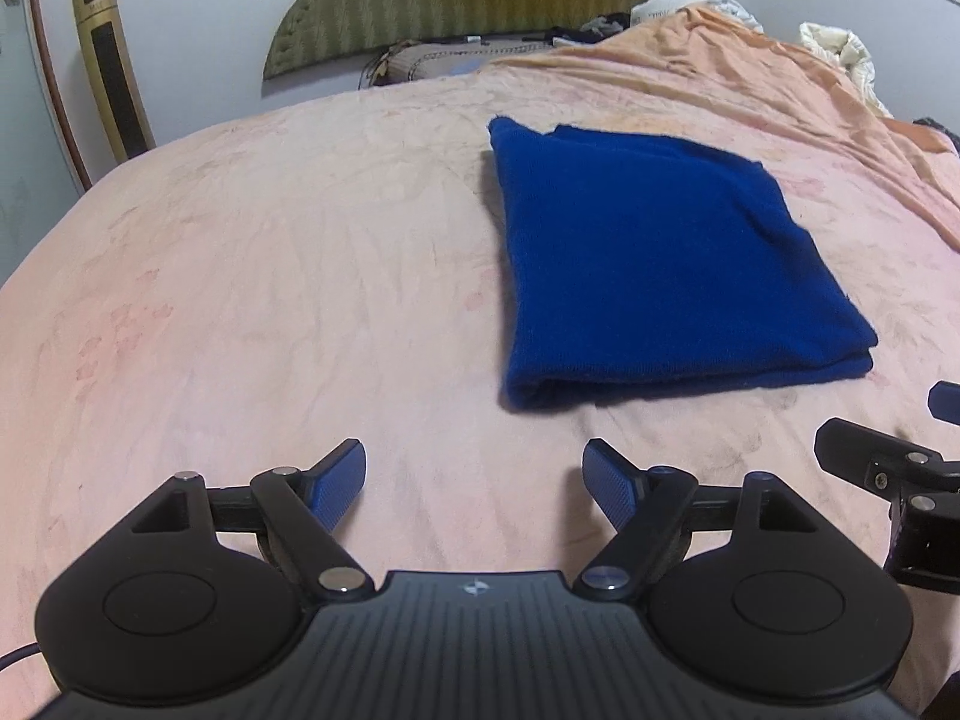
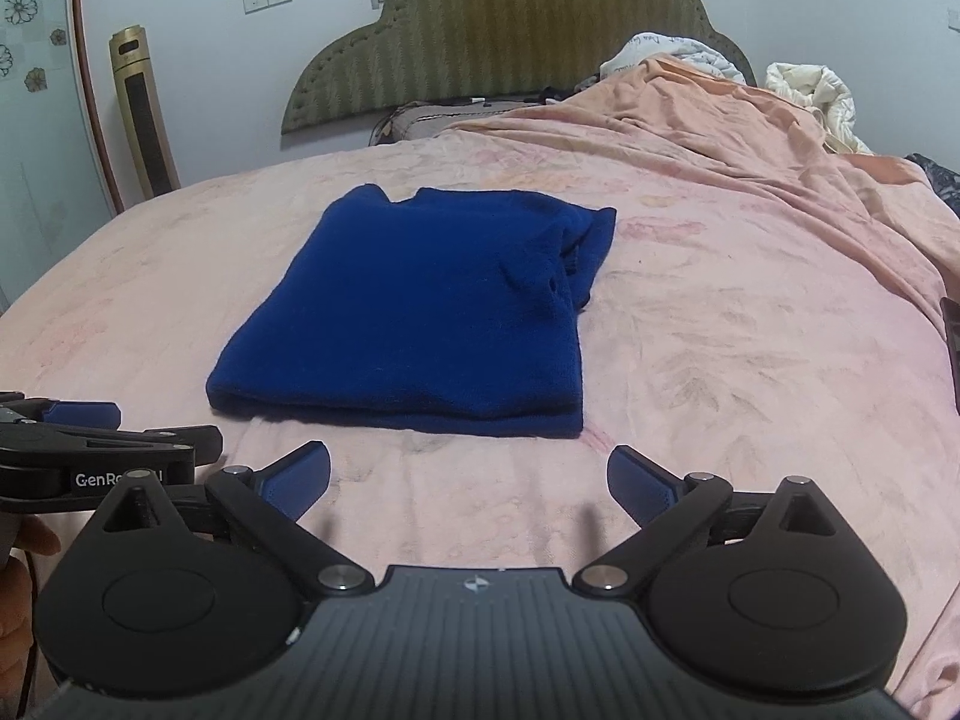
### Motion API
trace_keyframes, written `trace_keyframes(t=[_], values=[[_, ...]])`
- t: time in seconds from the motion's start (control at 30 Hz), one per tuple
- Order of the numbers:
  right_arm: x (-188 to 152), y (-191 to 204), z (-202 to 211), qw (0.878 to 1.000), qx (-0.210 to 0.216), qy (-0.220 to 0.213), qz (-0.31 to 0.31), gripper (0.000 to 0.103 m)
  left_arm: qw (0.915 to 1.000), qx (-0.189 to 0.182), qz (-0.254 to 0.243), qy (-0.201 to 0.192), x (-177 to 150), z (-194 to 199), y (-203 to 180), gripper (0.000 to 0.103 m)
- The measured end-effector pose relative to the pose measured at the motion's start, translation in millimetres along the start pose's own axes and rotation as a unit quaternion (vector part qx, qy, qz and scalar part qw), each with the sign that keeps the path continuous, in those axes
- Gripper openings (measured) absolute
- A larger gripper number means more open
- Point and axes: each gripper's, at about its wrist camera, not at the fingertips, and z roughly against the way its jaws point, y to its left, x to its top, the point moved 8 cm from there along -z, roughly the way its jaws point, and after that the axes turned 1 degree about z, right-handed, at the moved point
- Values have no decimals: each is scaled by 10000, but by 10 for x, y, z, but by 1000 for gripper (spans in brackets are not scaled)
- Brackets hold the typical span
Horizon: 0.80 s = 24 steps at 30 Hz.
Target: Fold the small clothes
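Observation:
A dark blue knit garment [image 1: 654,264] lies folded into a flat rectangle on the pink bed sheet [image 1: 270,276]. It also shows in the right wrist view [image 2: 420,312], with a bunched fold at its far right corner. My left gripper [image 1: 474,480] is open and empty, just short of the garment's near left edge. My right gripper [image 2: 468,480] is open and empty, just short of the garment's near edge. The two grippers sit side by side; each sees the other at its frame edge.
A padded olive headboard [image 2: 510,42] stands at the far end. An orange blanket [image 2: 750,120] and white bedding [image 2: 810,90] are heaped at the far right. A gold tower fan [image 1: 111,66] stands by the wall on the left.

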Motion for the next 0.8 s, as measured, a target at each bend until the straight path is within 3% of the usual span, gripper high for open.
trace_keyframes(t=[0.6, 0.8], values=[[-79, -95, -22, 9998, -202, 57, 69, 102, 9999, -139, 70, -33, -24, -27, -4, 80], [-81, -89, -6, 9999, -106, 68, 41, 102, 9998, -17, 87, -168, -15, -1, 19, 80]])
